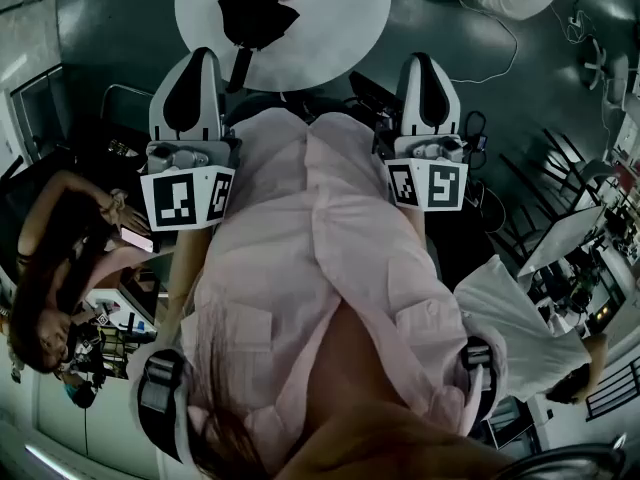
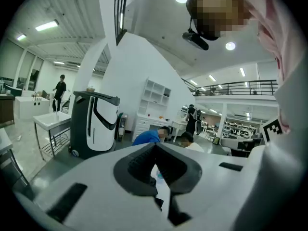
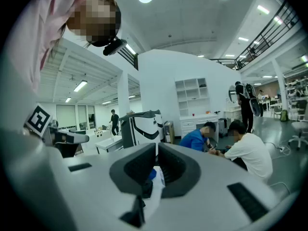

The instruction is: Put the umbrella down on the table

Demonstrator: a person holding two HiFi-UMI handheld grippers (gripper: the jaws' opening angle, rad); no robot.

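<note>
A black umbrella [image 1: 258, 8] lies collapsed on the round white table [image 1: 340, 28] at the top of the head view, with a dark strip of it hanging over the near rim. Both grippers are held up in front of my pink shirt, short of the table. My left gripper [image 1: 197, 63] has its jaws shut with nothing between them, and it looks out level across the hall [image 2: 155, 149]. My right gripper [image 1: 426, 65] stands beside it, its pads also together and empty [image 3: 157, 149]. The umbrella shows in neither gripper view.
A person with a phone [image 1: 60, 258] sits at the lower left and another in white [image 1: 525, 323] bends at the lower right. Black chairs [image 1: 565, 163] stand to the right. Ahead are a dark-and-white machine [image 2: 94, 124], white shelves [image 3: 192, 97] and seated people [image 3: 245, 148].
</note>
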